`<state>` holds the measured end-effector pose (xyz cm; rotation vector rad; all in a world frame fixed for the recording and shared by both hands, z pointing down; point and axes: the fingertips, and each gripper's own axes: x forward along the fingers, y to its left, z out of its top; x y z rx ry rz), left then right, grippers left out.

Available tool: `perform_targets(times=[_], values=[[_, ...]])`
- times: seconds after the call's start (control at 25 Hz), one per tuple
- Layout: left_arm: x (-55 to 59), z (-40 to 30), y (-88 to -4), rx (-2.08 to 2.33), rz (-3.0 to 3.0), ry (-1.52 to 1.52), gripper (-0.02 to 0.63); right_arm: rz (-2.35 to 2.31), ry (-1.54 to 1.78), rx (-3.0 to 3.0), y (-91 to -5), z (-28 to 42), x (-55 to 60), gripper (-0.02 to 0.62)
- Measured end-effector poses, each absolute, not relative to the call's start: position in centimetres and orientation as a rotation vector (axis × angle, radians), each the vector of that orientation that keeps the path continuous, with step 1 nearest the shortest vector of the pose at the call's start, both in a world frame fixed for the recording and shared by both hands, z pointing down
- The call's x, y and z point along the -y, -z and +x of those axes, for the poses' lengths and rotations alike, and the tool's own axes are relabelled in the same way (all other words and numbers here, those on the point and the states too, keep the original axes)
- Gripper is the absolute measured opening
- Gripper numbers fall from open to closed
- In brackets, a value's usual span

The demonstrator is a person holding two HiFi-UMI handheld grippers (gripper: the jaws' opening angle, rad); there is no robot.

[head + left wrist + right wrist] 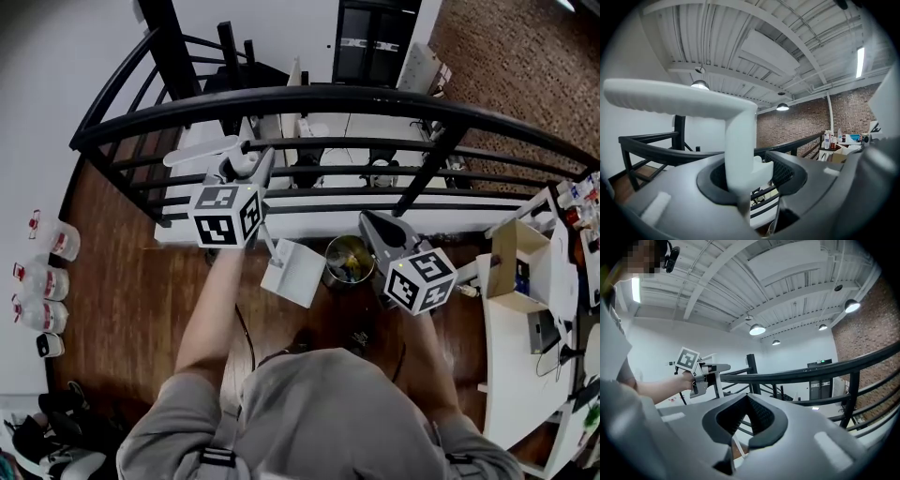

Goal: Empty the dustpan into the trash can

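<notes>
My left gripper (246, 167) is shut on the upright stem of a white long-handled dustpan (292, 273), just under its crossbar grip (200, 151). The pan hangs tilted above the wooden floor, just left of a round metal trash can (348, 260) with yellowish litter inside. In the left gripper view the white stem (740, 145) stands between the dark pads, under the crossbar. My right gripper (369, 221) hovers over the can's right rim with its jaws together and nothing in them. The right gripper view shows its tips (749, 400) meeting, and the left gripper (701, 377) off to the left.
A curved black railing (309, 98) runs across just beyond the can. A white desk (511, 337) with a cardboard box (517, 259) stands at the right. Bottles (42, 309) stand on the floor at the far left. My torso fills the lower middle.
</notes>
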<state>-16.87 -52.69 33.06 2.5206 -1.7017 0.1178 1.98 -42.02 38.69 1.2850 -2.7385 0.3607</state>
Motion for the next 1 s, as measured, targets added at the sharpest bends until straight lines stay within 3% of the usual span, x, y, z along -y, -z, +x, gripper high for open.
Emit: perform_targets(times=[0.44, 0.76, 1.0], values=[[51.1, -24.5, -34.1, 1.876, 2.369, 0.085, 0.184, 1.216, -0.373, 2.707, -40.0, -0.2, 42.6, -0.002], [50.9, -26.1, -33.8, 1.882, 2.377, 0.079, 0.184, 1.177, -0.364, 2.721, -39.9, -2.7, 43.3, -0.002], [51.8, -26.2, -39.0, 1.869, 2.344, -0.012, 0.183, 1.183, -0.373, 2.702, -40.8, -3.1, 43.5, -0.002]])
